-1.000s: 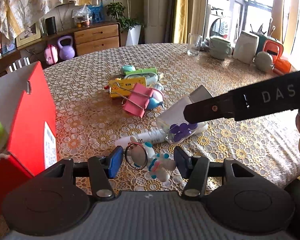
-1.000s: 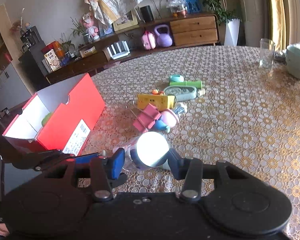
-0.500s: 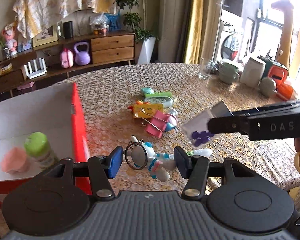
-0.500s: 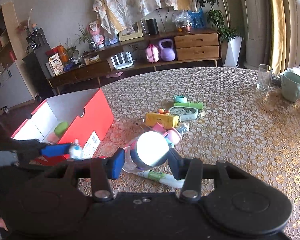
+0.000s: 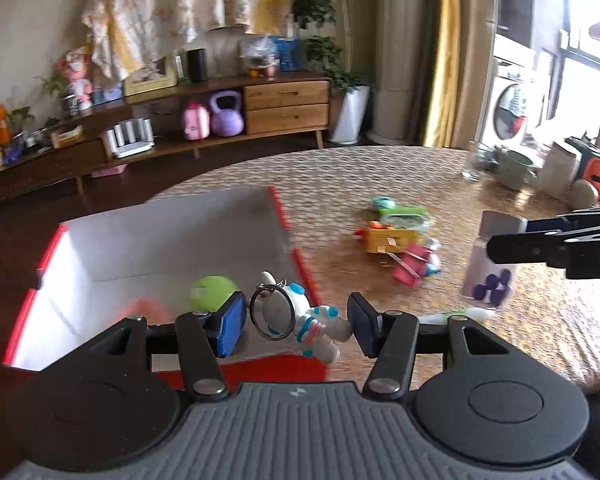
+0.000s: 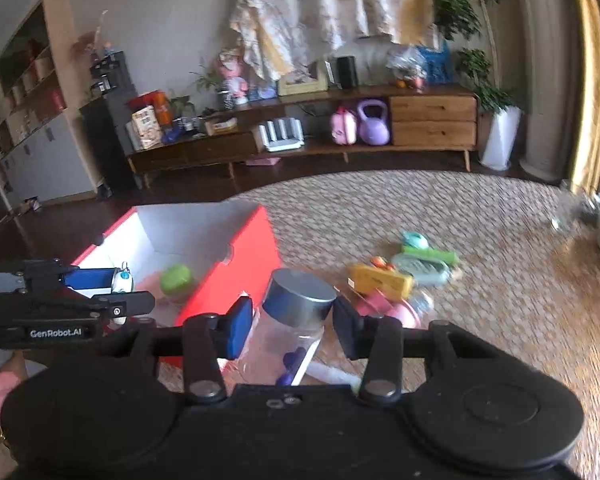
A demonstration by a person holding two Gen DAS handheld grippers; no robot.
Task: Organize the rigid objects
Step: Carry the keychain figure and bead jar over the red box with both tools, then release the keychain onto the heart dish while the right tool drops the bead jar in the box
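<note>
My left gripper [image 5: 296, 322] is shut on a white and blue toy keychain [image 5: 300, 320] and holds it over the near right corner of the open red box [image 5: 288, 216]. A green-capped bottle [image 5: 212, 290] lies inside the box. My right gripper [image 6: 294, 322] is shut on a clear jar [image 6: 292, 320] with a grey lid and purple pieces inside, held above the table to the right of the box [image 6: 252, 248]. The jar also shows in the left wrist view [image 5: 490, 264], and the left gripper shows in the right wrist view [image 6: 116, 280].
A pile of small items lies mid-table: a yellow box [image 5: 390, 238], pink clips [image 5: 414, 266], a green and teal stapler-like item [image 6: 424, 262]. A white pen [image 5: 456, 314] lies near the grippers. A glass [image 5: 474, 164], mugs and containers stand at the far right.
Both grippers have risen and swung left toward the box. The keychain is now over the box corner. The jar has turned upright, its lid now facing up.
</note>
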